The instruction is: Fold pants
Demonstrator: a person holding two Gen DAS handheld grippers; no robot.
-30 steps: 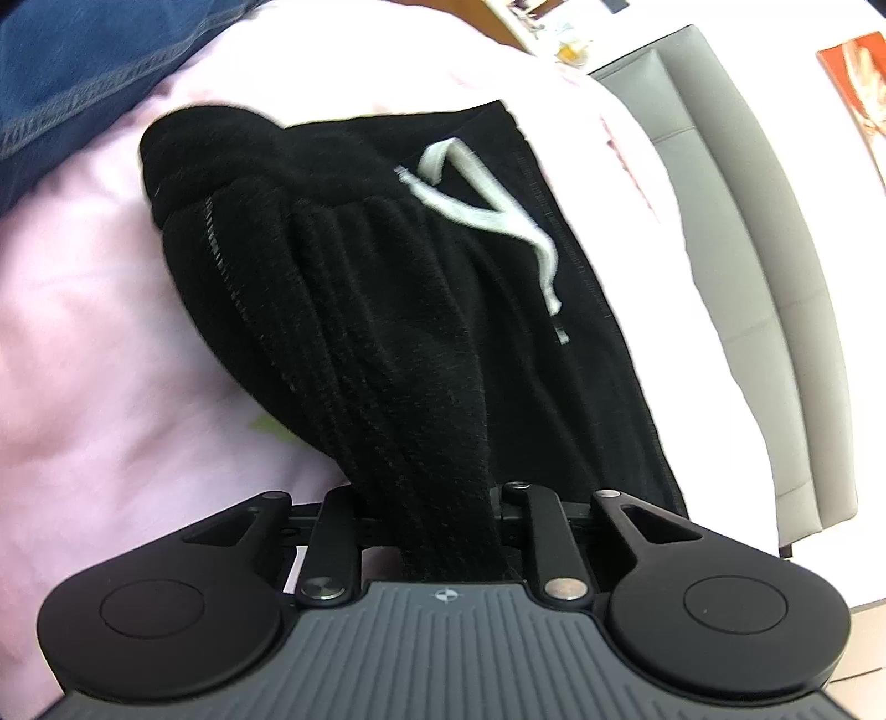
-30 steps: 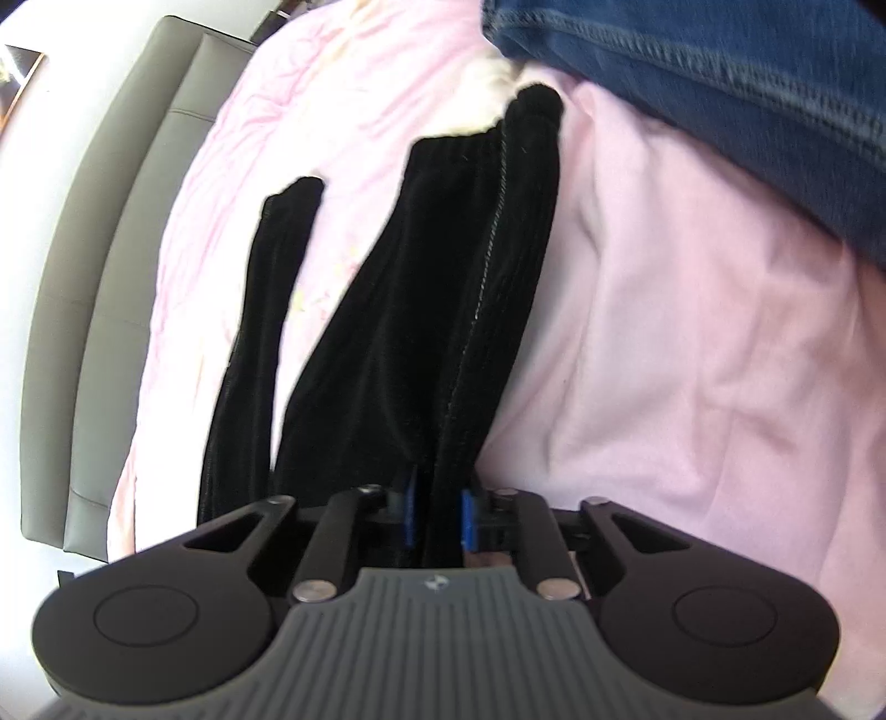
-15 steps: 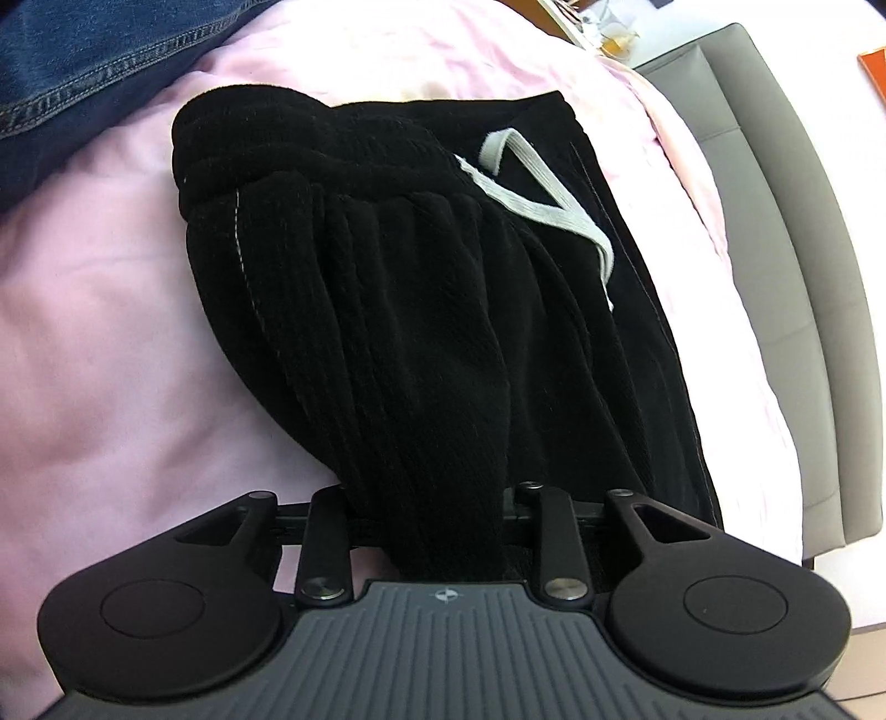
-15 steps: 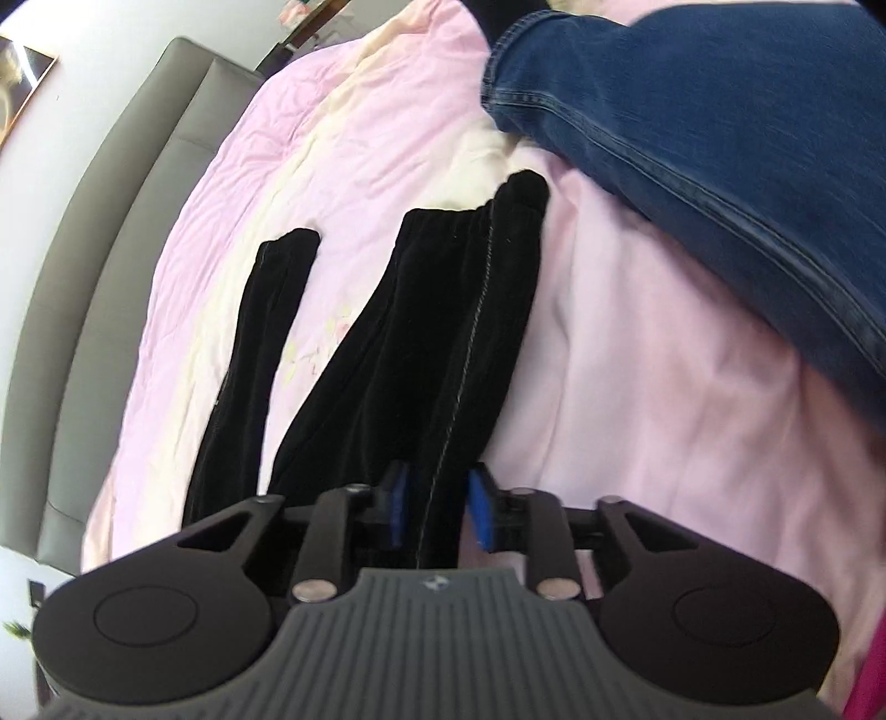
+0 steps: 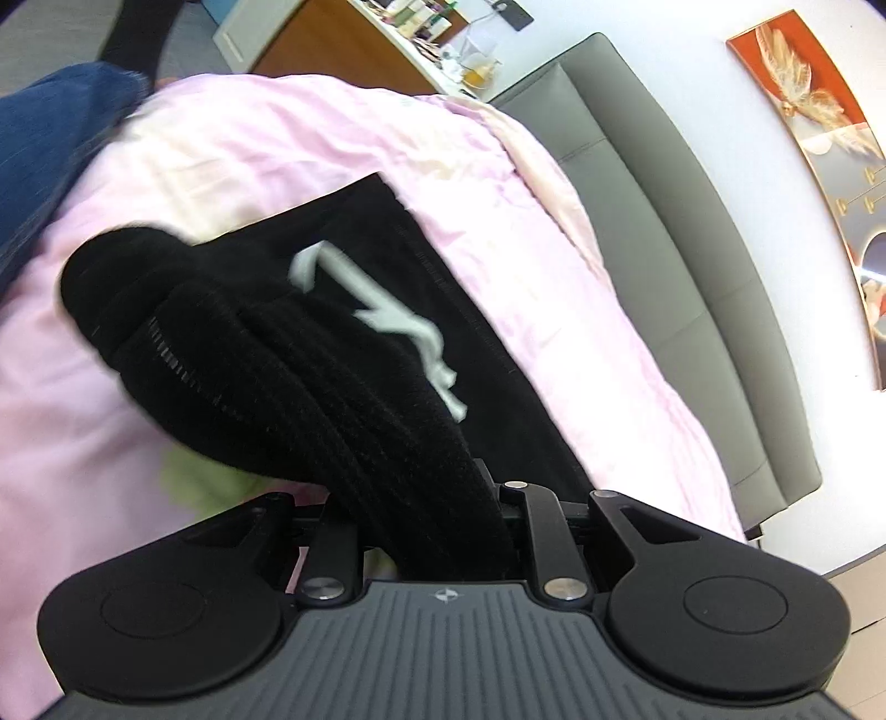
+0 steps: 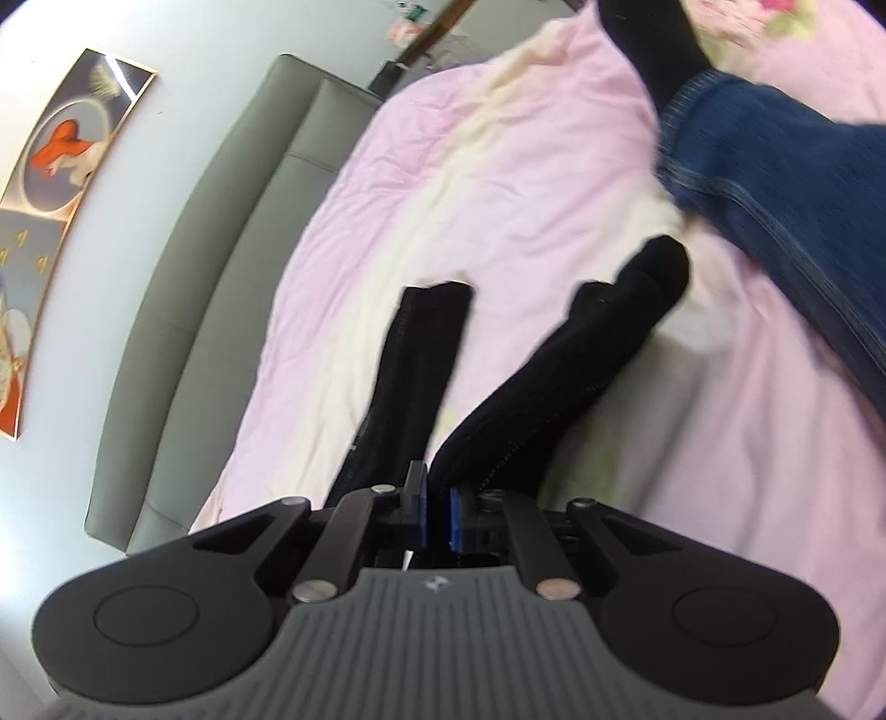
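Note:
Black ribbed pants (image 5: 310, 365) lie on a pink bed cover (image 5: 542, 266). Their waist end with a white drawstring (image 5: 398, 321) shows in the left wrist view. My left gripper (image 5: 432, 515) is shut on a thick fold of the pants near the waist and lifts it. In the right wrist view the two legs (image 6: 421, 354) spread apart toward their cuffs. My right gripper (image 6: 437, 515) is shut on the nearer leg (image 6: 559, 387), its blue pads pinching the fabric, and holds that leg raised off the cover.
A grey padded headboard (image 5: 681, 266) runs along the bed's far side. A person's leg in blue jeans (image 6: 786, 210) and a black sock (image 6: 653, 50) rests on the bed beside the pants. A cluttered wooden desk (image 5: 354, 50) stands beyond the bed.
Both grippers have risen and tilted up with the pants still gripped; the held fabric lifts off the cover and more of the room and headboard comes into view.

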